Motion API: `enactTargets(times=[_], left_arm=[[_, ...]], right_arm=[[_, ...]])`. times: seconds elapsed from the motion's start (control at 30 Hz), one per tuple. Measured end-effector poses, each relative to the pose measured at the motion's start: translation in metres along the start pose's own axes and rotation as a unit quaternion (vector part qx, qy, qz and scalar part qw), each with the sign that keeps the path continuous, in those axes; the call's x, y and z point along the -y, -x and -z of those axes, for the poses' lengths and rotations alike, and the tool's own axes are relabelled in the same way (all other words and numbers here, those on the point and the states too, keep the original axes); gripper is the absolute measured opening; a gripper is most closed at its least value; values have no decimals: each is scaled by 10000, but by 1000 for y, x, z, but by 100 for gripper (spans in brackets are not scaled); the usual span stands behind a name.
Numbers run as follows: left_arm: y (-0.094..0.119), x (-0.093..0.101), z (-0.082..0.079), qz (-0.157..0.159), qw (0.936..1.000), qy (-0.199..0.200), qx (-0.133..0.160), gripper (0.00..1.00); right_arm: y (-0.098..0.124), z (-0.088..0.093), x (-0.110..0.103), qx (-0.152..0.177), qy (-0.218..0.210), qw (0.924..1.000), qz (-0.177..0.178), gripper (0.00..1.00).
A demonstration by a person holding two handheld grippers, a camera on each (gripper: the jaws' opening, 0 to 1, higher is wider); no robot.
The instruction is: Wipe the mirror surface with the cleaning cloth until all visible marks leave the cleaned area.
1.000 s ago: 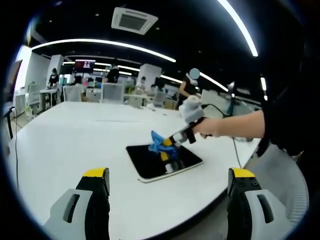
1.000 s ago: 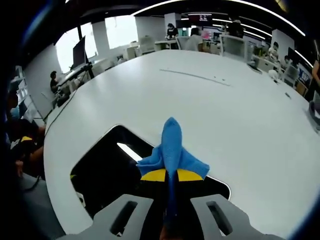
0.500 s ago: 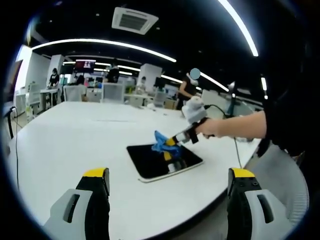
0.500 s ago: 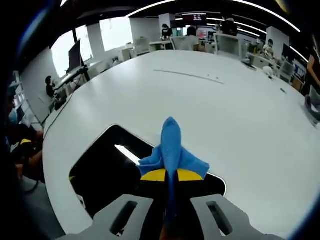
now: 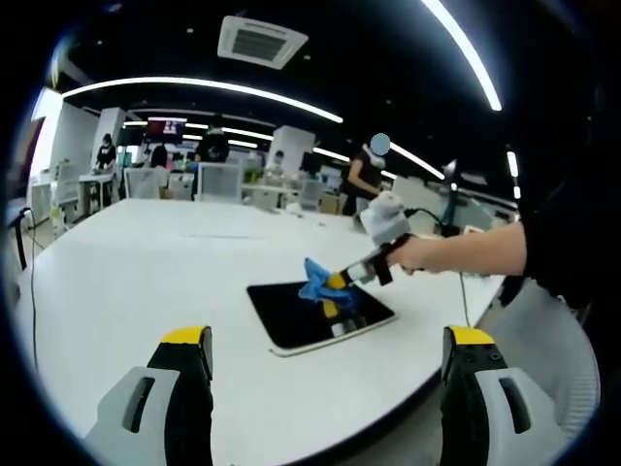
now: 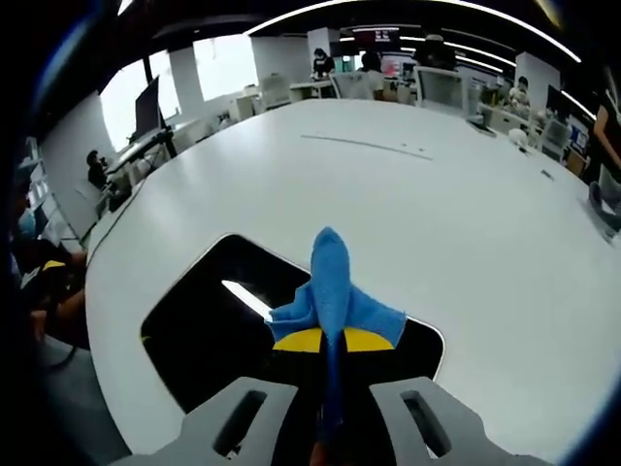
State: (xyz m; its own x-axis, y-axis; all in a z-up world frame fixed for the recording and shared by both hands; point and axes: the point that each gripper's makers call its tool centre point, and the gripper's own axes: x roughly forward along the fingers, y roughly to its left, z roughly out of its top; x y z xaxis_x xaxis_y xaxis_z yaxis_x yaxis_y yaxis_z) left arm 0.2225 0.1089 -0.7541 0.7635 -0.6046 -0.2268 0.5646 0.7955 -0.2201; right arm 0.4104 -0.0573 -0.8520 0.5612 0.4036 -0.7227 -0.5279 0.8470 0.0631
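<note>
A dark rectangular mirror (image 5: 296,313) with a pale rim lies flat on the big white table (image 5: 126,262). In the left gripper view, the right gripper (image 5: 335,282) comes in from the right, held by a hand, shut on a blue cleaning cloth (image 5: 316,281) above the mirror's far right part. My left gripper (image 5: 325,342) stands open near the table's front edge, well short of the mirror, with nothing between its fingers. In the right gripper view the cloth (image 6: 333,291) sticks up between my shut jaws, with the mirror (image 6: 209,330) below and to the left, reflecting a ceiling light.
A person's dark sleeve (image 5: 568,243) reaches in from the right. Desks, chairs and several people stand at the far end of the room (image 5: 209,170). A thin cable (image 6: 374,146) lies on the far table. A seated person (image 6: 39,291) is off the table's left edge.
The right gripper has carried the cloth a little rightward and farther over the mirror's right part. My left gripper has kept still and open.
</note>
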Motion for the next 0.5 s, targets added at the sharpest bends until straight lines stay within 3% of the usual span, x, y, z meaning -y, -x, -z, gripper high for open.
enactTargets(times=[0.5], left_arm=[[0,1,0,8,10000,4,-3,99]], right_arm=[[16,19,-17,-94,36,9998,-197,1]])
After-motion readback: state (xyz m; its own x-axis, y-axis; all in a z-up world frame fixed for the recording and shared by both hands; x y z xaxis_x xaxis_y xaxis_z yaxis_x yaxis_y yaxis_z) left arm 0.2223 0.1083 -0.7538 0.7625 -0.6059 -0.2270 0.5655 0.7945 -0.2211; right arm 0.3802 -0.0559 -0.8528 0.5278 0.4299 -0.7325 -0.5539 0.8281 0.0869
